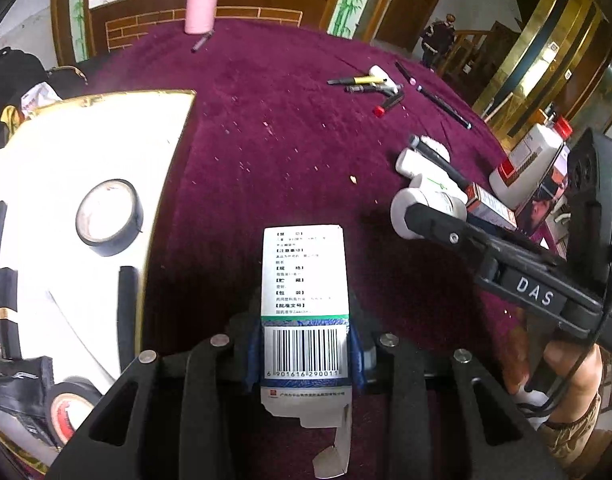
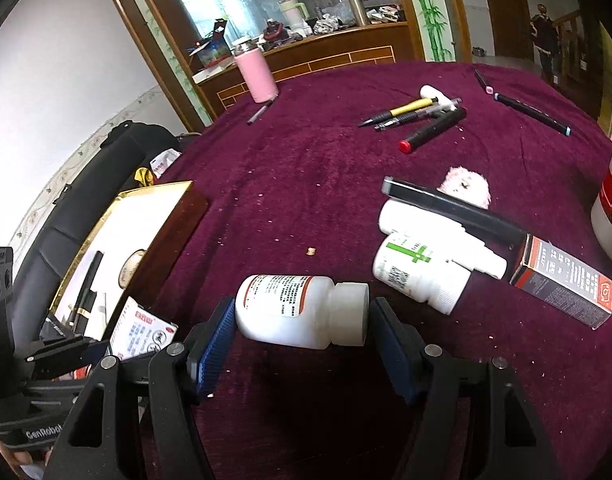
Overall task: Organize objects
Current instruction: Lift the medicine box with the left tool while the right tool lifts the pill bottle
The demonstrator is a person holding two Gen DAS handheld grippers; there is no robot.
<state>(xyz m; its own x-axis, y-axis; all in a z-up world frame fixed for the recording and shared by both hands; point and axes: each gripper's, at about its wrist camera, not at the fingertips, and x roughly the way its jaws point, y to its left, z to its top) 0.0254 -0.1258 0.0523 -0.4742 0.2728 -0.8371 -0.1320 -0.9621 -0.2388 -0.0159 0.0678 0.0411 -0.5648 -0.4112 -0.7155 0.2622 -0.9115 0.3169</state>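
Medicine carton (image 1: 305,300) pinched upright in left tongs (image 1: 304,354); white pill bottle (image 2: 301,310) clamped lengthwise in right tongs (image 2: 301,336) above counter (image 2: 306,184)

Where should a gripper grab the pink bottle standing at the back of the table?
Grip the pink bottle around the middle of its straight body, coming in level from the near, open side of the table. It stands upright and its sides are smooth and even there; the pen lies at its foot, so stay above that.
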